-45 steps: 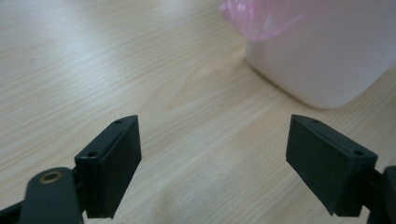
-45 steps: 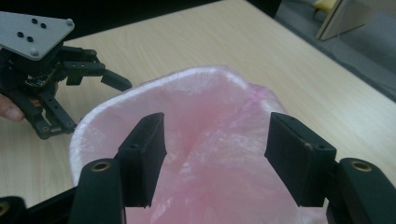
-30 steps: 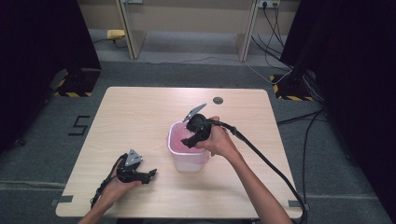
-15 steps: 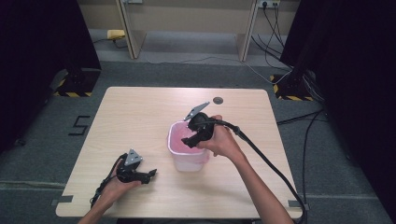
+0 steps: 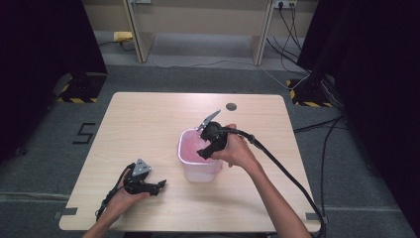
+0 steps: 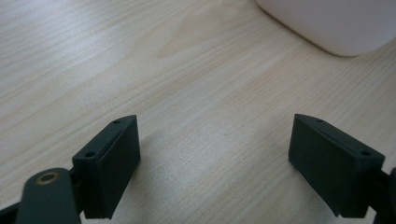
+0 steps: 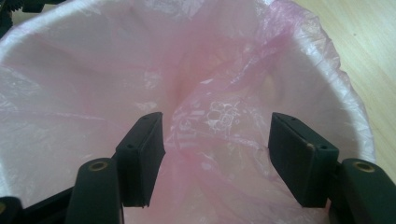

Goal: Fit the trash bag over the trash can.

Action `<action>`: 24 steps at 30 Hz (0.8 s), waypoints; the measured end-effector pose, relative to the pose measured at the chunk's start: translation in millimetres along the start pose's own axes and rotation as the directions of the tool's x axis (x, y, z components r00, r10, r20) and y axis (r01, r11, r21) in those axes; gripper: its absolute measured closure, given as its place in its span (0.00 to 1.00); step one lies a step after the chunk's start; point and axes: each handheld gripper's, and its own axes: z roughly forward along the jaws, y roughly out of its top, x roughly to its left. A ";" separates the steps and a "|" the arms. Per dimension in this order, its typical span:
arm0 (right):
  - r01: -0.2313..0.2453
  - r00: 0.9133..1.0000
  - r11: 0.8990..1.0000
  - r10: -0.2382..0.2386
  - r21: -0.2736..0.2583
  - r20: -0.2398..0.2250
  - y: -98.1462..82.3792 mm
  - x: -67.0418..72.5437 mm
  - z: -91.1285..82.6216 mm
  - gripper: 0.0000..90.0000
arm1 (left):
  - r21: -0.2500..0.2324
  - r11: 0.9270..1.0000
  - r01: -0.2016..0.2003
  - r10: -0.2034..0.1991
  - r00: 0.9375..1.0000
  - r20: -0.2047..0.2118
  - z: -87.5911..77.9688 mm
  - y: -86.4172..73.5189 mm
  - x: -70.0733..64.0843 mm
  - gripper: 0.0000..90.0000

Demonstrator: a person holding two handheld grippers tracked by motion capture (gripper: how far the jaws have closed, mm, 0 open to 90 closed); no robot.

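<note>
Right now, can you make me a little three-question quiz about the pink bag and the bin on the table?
1. True or false: the pink bag lines the inside of the white bin.
2. Which gripper reaches into the bin: A) left gripper, B) right gripper?
3. What lies between the left gripper's open jaws?

Key
1. True.
2. B. Its jaws stand apart over a fold of the bag, not pressing it.
3. Only bare wooden table; the bin stands farther off.
</note>
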 end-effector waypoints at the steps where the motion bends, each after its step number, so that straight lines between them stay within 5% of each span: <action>1: 0.002 1.000 1.000 -0.002 0.003 -0.001 0.2 -0.5 -0.2 0.41 | 0.000 1.000 0.000 0.000 1.000 0.001 0.0 0.0 0.0 0.17; 9: -0.012 1.000 0.982 0.010 -0.189 -0.014 12.7 4.6 -13.6 0.41 | 0.000 1.000 0.000 0.000 1.000 0.001 0.2 0.1 0.0 0.17; 15: 0.050 0.998 0.988 -0.055 -0.146 -0.032 25.0 17.1 10.0 0.41 | 0.000 1.000 0.000 0.000 1.000 0.000 0.2 0.1 -0.1 0.17; 21: 0.087 0.996 0.996 -0.087 0.002 -0.012 23.6 19.8 33.3 0.40 | 0.000 1.000 0.000 0.000 1.000 0.002 0.2 0.1 0.0 0.17; 24: 0.078 0.997 0.997 -0.078 -0.016 -0.015 22.6 17.8 31.2 0.40 | 0.000 1.000 0.000 0.000 1.000 0.001 0.3 0.2 0.0 0.17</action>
